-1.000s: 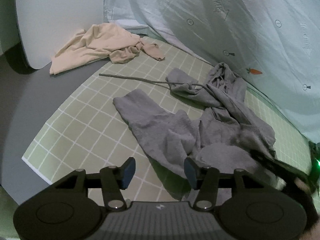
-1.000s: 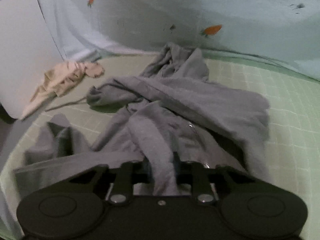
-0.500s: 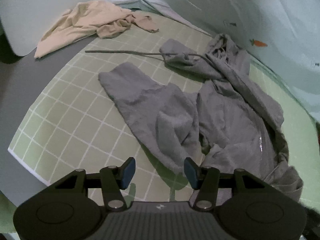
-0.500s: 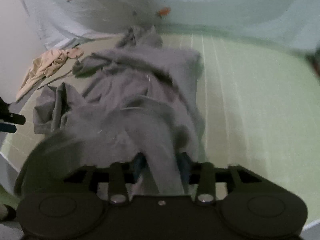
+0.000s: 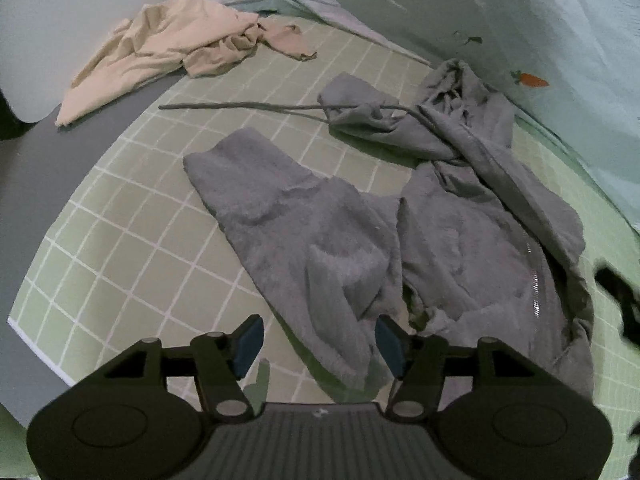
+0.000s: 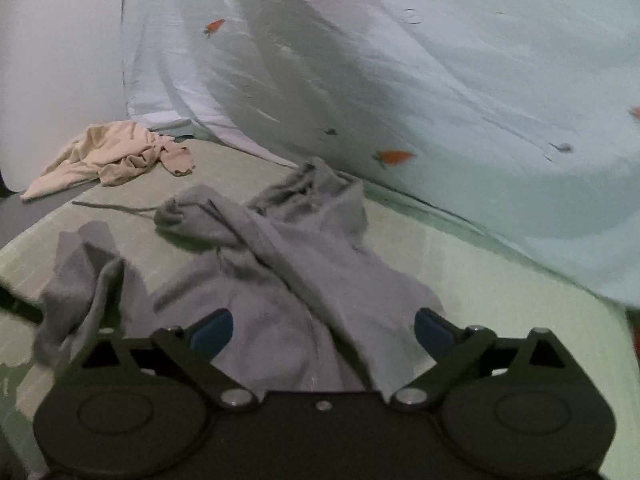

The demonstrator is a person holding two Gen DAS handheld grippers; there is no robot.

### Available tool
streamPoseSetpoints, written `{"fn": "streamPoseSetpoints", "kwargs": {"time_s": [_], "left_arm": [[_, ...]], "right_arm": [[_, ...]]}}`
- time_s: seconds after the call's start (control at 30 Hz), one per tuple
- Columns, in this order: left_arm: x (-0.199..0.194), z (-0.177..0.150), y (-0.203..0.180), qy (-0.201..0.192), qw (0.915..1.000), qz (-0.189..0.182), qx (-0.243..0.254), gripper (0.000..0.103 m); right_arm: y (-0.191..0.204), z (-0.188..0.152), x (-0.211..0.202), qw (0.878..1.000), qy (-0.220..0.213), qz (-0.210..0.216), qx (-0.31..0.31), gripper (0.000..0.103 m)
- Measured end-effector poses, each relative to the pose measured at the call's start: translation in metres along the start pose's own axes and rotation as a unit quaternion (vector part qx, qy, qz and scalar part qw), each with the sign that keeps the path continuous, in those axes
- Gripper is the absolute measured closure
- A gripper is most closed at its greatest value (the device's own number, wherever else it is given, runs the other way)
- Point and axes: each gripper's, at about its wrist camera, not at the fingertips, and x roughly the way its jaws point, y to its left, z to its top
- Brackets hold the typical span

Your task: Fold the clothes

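- The grey zip hoodie (image 5: 460, 232) lies crumpled on the green checked sheet (image 5: 120, 216), spreading from the centre of the left wrist view out toward 3 o'clock.
- One sleeve (image 5: 256, 188) stretches toward 10 o'clock, and a drawstring (image 5: 240, 106) runs from the hood toward 9 o'clock.
- The left gripper (image 5: 319, 346) hovers over the near hem of the hoodie at 6 o'clock; its jaws are opening, with cloth seen between the blue pads but not pinched.
- The right gripper (image 6: 323, 330) hangs above the hoodie's body (image 6: 280, 300); its jaws are opening and already spread wide, the cloth lying free below them.
- In the left wrist view, the right gripper shows as a dark blurred shape at the 3 o'clock edge, just beside the hoodie.
- A beige garment (image 5: 172, 48) lies bunched at 11 o'clock, well apart from the hoodie, partly on a grey surface (image 5: 44, 168).
- A pale blue sheet with a carrot print (image 6: 440, 80) rises behind, from 12 to 3 o'clock.
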Motion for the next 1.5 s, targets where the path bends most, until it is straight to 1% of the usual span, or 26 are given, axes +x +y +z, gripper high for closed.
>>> {"fn": "streamPoseSetpoints", "kwargs": {"time_s": [0.07, 0.13, 0.2, 0.23, 0.3, 0.33, 0.37, 0.4, 0.43, 0.5, 0.6, 0.67, 0.73, 0.77, 0.83, 0.87, 0.93, 1.0, 1.03, 1.07, 1.13, 1.2, 1.3, 1.37, 1.43, 1.5], "left_arm": [[0.008, 0.004, 0.000, 0.007, 1.0000, 0.004, -0.003, 0.040], [0.016, 0.010, -0.001, 0.016, 0.9999, 0.006, -0.004, 0.040], [0.024, 0.018, -0.003, 0.024, 0.9997, 0.007, -0.006, 0.040], [0.028, 0.022, -0.004, 0.027, 0.9996, 0.007, -0.007, 0.040], [0.037, 0.030, -0.006, 0.036, 0.9993, 0.007, -0.010, 0.040], [0.042, 0.033, -0.008, 0.041, 0.9991, 0.007, -0.010, 0.040], [0.048, 0.035, -0.011, 0.047, 0.9989, 0.008, -0.006, 0.040], [0.053, 0.038, -0.015, 0.053, 0.9986, 0.010, -0.002, 0.040], [0.058, 0.039, -0.018, 0.058, 0.9982, 0.015, 0.005, 0.040], [0.068, 0.039, -0.025, 0.066, 0.9972, 0.030, 0.020, 0.040], [0.077, 0.038, -0.027, 0.076, 0.9959, 0.043, 0.026, 0.040], [0.079, 0.038, -0.024, 0.080, 0.9956, 0.043, 0.022, 0.040], [0.081, 0.038, -0.021, 0.083, 0.9955, 0.044, 0.014, 0.039], [0.082, 0.038, -0.019, 0.084, 0.9955, 0.044, 0.009, 0.039], [0.082, 0.038, -0.018, 0.084, 0.9954, 0.046, 0.000, 0.039], [0.082, 0.037, -0.018, 0.084, 0.9953, 0.046, -0.004, 0.039], [0.079, 0.036, -0.021, 0.082, 0.9954, 0.051, -0.001, 0.040], [0.074, 0.033, -0.026, 0.074, 0.9957, 0.055, 0.007, 0.040], [0.069, 0.032, -0.028, 0.069, 0.9960, 0.056, 0.011, 0.040], [0.066, 0.031, -0.030, 0.064, 0.9964, 0.055, 0.013, 0.039], [0.058, 0.028, -0.032, 0.055, 0.9972, 0.050, 0.011, 0.037], [0.049, 0.025, -0.034, 0.045, 0.9980, 0.044, 0.006, 0.032], [0.035, 0.017, -0.041, 0.029, 0.9988, 0.038, 0.009, 0.031], [0.027, 0.011, -0.047, 0.018, 0.9990, 0.037, 0.014, 0.031], [0.019, 0.004, -0.054, 0.009, 0.9990, 0.038, 0.020, 0.031], [0.010, -0.002, -0.060, 0.001, 0.9986, 0.046, 0.027, 0.030]], "right_arm": [[0.006, 0.014, 0.027, 1.000, 0.006, 0.009, -0.020, 0.005], [0.016, 0.026, 0.058, 0.998, 0.017, 0.021, -0.048, 0.011], [0.024, 0.035, 0.088, 0.996, 0.036, 0.039, -0.071, 0.026], [0.029, 0.039, 0.104, 0.994, 0.048, 0.049, -0.082, 0.031], [0.033, 0.042, 0.130, 0.991, 0.065, 0.065, -0.095, 0.047], [0.035, 0.042, 0.143, 0.990, 0.074, 0.069, -0.100, 0.052], [0.035, 0.041, 0.152, 0.989, 0.082, 0.067, -0.102, 0.067], [0.035, 0.040, 0.160, 0.988, 0.088, 0.066, -0.104, 0.090], [0.030, 0.039, 0.160, 0.989, 0.084, 0.064, -0.100, 0.097], [0.008, 0.038, 0.140, 0.995, 0.052, 0.048, -0.064, 0.097], [-0.027, 0.036, 0.107, 1.000, 0.003, 0.020, -0.008, 0.097], [-0.063, 0.030, 0.075, 0.998, -0.022, -0.036, 0.037, 0.097], [-0.102, 0.021, 0.051, 0.991, -0.034, -0.102, 0.078, 0.097], [-0.121, 0.014, 0.043, 0.986, -0.031, -0.136, 0.096, 0.097], [-0.156, -0.009, 0.029, 0.968, -0.003, -0.217, 0.126, 0.097], [-0.170, -0.021, 0.029, 0.960, 0.025, -0.247, 0.133, 0.096], [-0.193, -0.049, 0.031, 0.946, 0.106, -0.269, 0.147, 0.087], [-0.197, -0.068, 0.026, 0.940, 0.140, -0.266, 0.161, 0.068], [-0.192, -0.071, 0.021, 0.941, 0.138, -0.264, 0.158, 0.063], [-0.187, -0.073, 0.017, 0.943, 0.135, -0.260, 0.155, 0.053], [-0.172, -0.069, 0.015, 0.957, 0.116, -0.226, 0.137, 0.045], [-0.154, -0.062, 0.018, 0.972, 0.097, -0.185, 0.110, 0.031], [-0.129, -0.047, 0.032, 0.989, 0.070, -0.120, 0.059, 0.027], [-0.119, -0.036, 0.050, 0.994, 0.059, -0.085, 0.020, 0.026], [-0.115, -0.028, 0.075, 0.995, 0.055, -0.074, -0.024, 0.026], [-0.117, -0.025, 0.105, 0.992, 0.068, -0.081, -0.066, 0.026]]}}
